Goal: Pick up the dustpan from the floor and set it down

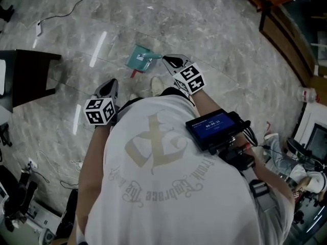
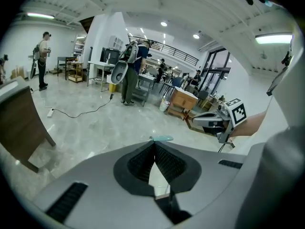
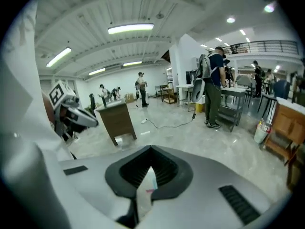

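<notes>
A teal dustpan (image 1: 141,58) with a red and white handle lies flat on the marble floor ahead of my feet. In the left gripper view the dustpan (image 2: 162,138) shows as a thin teal sliver just past the jaw tips. My right gripper (image 1: 166,59) hovers at the pan's right edge; in its own view the right gripper (image 3: 151,148) is shut with nothing between the pads. My left gripper (image 1: 112,82) hangs lower left of the pan and apart from it. The left gripper (image 2: 154,143) also has its tips together, empty.
A dark wooden table (image 1: 29,71) stands at the left. A cable (image 1: 69,11) trails over the floor behind it. Wooden furniture (image 1: 288,32) lines the upper right, and gear clutters the lower corners. Several people stand across the room, one wearing a backpack (image 2: 129,70).
</notes>
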`<state>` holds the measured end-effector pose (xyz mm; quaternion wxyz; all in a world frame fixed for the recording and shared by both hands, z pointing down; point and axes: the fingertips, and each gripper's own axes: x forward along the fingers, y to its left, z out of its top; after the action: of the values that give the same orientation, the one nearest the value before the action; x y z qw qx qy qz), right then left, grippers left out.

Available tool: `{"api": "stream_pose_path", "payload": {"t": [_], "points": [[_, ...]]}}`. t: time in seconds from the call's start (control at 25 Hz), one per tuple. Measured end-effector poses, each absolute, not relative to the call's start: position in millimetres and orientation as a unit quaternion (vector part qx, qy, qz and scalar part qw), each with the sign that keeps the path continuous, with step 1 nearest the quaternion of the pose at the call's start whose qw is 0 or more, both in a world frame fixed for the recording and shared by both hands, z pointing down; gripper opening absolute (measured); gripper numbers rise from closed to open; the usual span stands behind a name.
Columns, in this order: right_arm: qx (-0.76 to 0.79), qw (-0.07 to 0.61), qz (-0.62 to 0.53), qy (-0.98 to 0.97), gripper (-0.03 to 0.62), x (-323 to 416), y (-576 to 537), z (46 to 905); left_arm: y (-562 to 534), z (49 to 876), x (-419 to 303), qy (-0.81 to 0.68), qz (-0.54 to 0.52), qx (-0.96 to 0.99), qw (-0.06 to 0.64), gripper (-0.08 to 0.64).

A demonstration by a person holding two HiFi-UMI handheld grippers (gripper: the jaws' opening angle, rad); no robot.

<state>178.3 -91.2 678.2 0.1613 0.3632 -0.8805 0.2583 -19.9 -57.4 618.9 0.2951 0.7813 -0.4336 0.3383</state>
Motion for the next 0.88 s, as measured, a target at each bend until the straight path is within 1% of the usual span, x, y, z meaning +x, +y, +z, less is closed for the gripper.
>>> {"api": "stream_pose_path", "payload": {"t": [0.08,0.16,0.44,0.88], "points": [[0.369,0.116,0.277,-0.88,0.017,174,-85,658,-54,617,-23,-0.424,0.337,0.788,0.293,0.012],[0.376,0.1,0.278,-0.878,0.017,169,-76,642,-50,614,-25,-0.411,0.336,0.796,0.29,0.012],[0.425,0.083,0.285,-0.855,0.017,156,-31,615,-34,603,-30,-0.359,0.329,0.829,0.273,0.012],[0.463,0.093,0.324,-0.819,0.017,166,-13,634,-38,613,-25,-0.322,0.35,0.834,0.28,0.012]]}}
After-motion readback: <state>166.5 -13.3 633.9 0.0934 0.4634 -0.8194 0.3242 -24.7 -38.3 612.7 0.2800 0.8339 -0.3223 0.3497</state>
